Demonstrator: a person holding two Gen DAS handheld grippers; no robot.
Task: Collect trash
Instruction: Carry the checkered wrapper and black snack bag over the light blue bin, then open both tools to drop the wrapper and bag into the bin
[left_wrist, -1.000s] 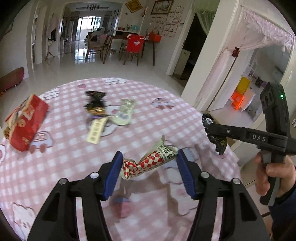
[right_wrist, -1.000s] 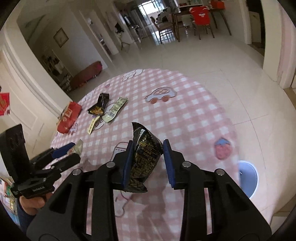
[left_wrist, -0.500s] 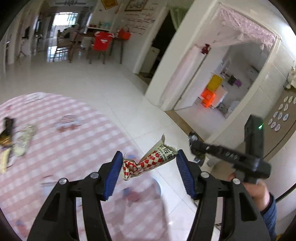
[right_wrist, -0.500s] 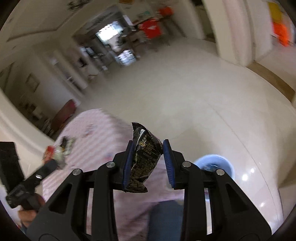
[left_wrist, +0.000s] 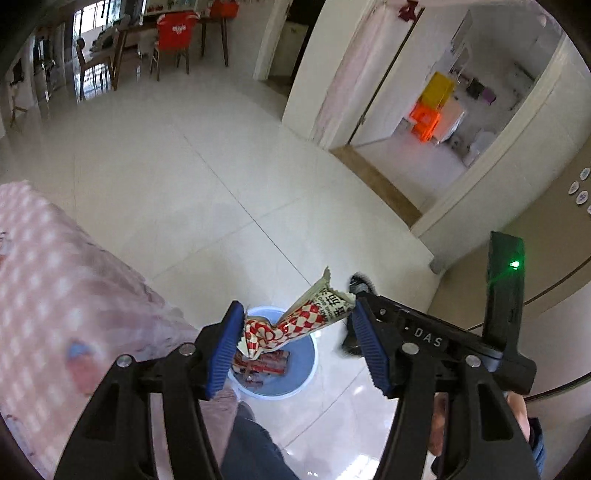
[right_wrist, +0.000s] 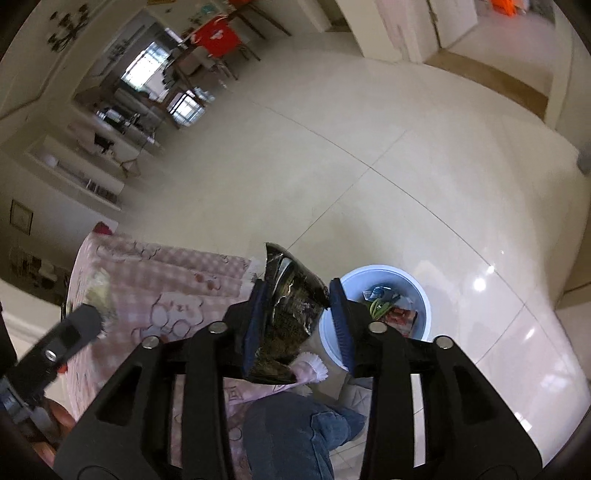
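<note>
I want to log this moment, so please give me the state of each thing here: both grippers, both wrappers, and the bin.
left gripper: shut on red checkered wrapper, above the bin
red checkered wrapper: held, crumpled
right gripper: shut on black wrapper
black wrapper: held, creased
blue bin: uncovered, on floor, trash inside

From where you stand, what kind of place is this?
Most likely someone's home, an open living and dining area. A table wears a pink checked cloth, wooden dining chairs stand far off across the glossy tile floor, and a blue bin holds snack wrappers.
</note>
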